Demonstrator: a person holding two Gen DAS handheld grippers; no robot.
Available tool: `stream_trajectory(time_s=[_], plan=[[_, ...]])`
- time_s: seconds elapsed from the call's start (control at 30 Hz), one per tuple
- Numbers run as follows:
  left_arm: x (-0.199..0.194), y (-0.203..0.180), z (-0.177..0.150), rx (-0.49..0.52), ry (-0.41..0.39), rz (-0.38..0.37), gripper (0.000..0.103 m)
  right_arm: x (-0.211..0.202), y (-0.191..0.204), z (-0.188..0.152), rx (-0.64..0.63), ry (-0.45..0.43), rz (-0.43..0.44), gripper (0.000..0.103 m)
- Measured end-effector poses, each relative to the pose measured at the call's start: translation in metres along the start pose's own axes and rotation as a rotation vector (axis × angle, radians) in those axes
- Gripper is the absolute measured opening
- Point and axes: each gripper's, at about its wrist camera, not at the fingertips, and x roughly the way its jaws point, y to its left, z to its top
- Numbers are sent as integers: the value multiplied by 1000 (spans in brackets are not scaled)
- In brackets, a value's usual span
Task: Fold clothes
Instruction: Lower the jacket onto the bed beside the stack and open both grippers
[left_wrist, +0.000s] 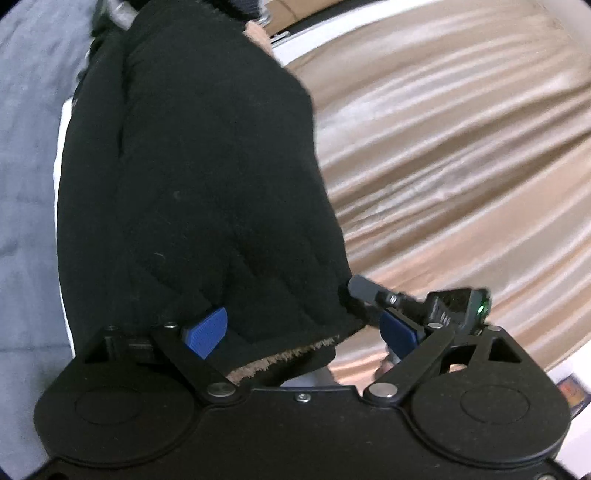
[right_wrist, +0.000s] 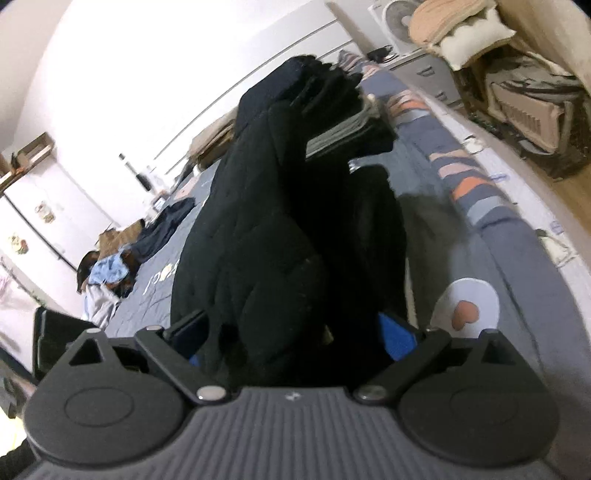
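The black garment (left_wrist: 199, 177), thick and quilted with a tan fleecy lining showing at its hem, hangs between both tools above the bed (right_wrist: 517, 258). In the left gripper (left_wrist: 299, 332) view its hem sits between the jaws, which stand fairly wide with the blue pads (left_wrist: 207, 332) at either side of the bunched cloth; whether they truly pinch it I cannot tell. In the right gripper (right_wrist: 291, 339) view the cloth fills the gap between the jaws and runs straight ahead of them, so that tool looks clamped on the garment. Its long axis runs away from each set of jaws, towards the other tool. The risk I judge greatest is a slip on the left side: the fabric is bulky and heavy, and a loose hold there would let it sag into a heap on the bed, spoiling any crease. A second pile of clothes (right_wrist: 110, 273) lies beyond the right tool's left jaw.
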Motion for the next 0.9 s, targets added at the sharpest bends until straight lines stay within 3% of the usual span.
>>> stream_trajectory(time_s=[0.13,0.2,0.37,0.47,0.67,0.9], plan=[[-15,-22,-2,65,-40,46,100,-20,15,4,-44,-38,-23,97],[-23,-33,-6,103,-72,109,103,-27,24,5,-83,-47,-56,97],[-35,-69,-11,225,-111,414,103,-44,53,7,-205,-79,-154,97],[-37,-85,-11,263,-72,564,103,-48,64,8,-219,-67,-200,97],[-46,-120,-16,353,-118,697,103,-54,79,12,-180,-11,-229,97],[-48,-147,-18,436,-59,744,103,-64,102,14,-171,40,-246,97]])
